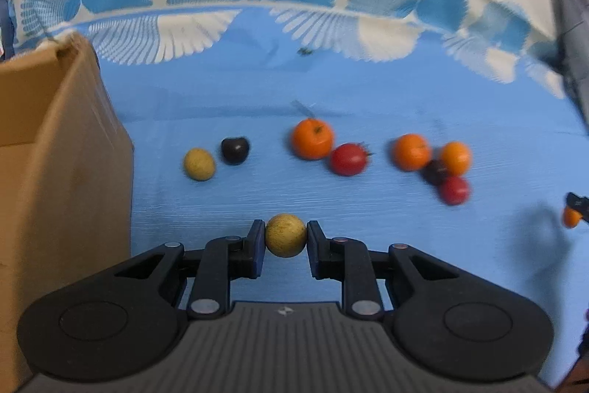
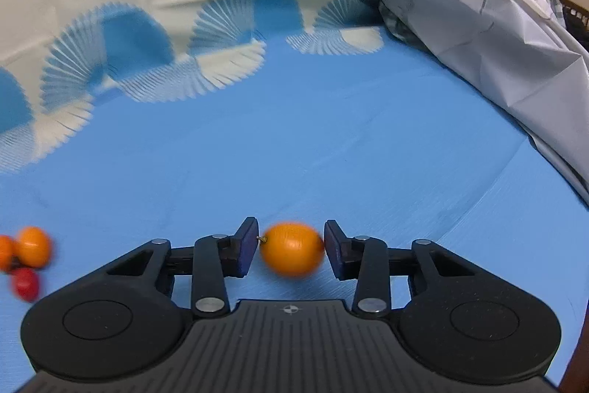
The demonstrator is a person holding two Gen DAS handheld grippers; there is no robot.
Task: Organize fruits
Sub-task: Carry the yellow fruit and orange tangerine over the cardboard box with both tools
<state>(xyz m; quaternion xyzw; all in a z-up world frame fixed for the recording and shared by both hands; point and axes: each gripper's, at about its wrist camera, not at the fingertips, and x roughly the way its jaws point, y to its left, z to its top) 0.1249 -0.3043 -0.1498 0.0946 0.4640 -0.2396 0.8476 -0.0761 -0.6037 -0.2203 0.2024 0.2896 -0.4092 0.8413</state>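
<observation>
My left gripper (image 1: 285, 242) is shut on a small yellow-green round fruit (image 1: 285, 234), both pads pressing its sides just above the blue cloth. Beyond it a row of fruit lies on the cloth: a yellow fruit (image 1: 199, 164), a dark plum (image 1: 235, 150), an orange (image 1: 313, 139), a red tomato (image 1: 348, 159), and a cluster of oranges (image 1: 411, 151), a dark fruit (image 1: 434, 172) and a red one (image 1: 454, 190). My right gripper (image 2: 291, 247) is shut on a blurred orange fruit (image 2: 292, 251), its stem against the left pad. That cluster (image 2: 33, 245) shows at the right wrist view's left edge.
An open cardboard box (image 1: 66, 153) stands close on the left of the left gripper. The blue cloth (image 2: 331, 135) with white fan patterns covers the surface and rises at the back. A crumpled grey-white sheet (image 2: 478, 24) is heaped at the right.
</observation>
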